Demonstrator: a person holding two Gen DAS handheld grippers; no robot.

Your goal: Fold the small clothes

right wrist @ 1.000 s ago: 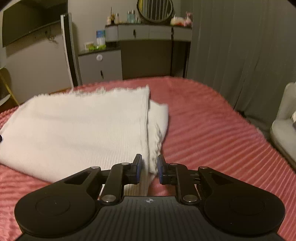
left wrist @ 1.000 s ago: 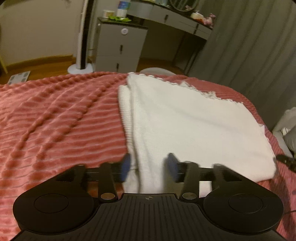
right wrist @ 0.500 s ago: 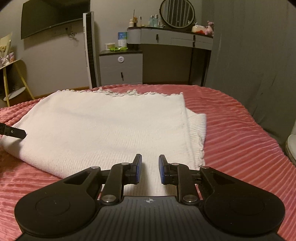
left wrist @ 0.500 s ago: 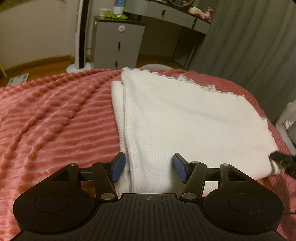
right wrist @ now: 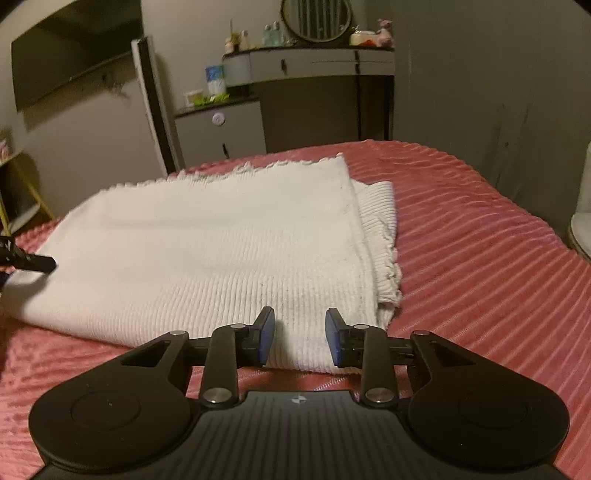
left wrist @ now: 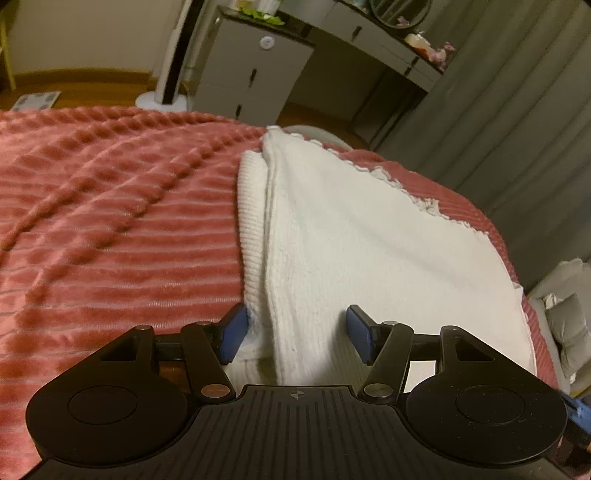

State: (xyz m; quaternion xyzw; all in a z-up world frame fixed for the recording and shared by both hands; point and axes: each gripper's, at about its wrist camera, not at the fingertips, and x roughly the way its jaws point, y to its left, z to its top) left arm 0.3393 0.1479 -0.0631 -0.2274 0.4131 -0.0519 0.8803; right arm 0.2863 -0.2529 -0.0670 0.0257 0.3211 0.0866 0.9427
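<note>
Both sets of jaws have been widened, the left gripper [left wrist: 293, 334] and right gripper [right wrist: 299, 338] released at the near edge of the folded white garment [left wrist: 369, 251] laid on the bedspread [left wrist: 110, 221]; a fresh grasp is judged needed for the next fold.

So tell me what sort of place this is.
Most likely a bedroom: a white knitted garment lies folded on a bed's pink ribbed bedspread, with a dressing table and round mirror beyond, beside grey curtains.
</note>
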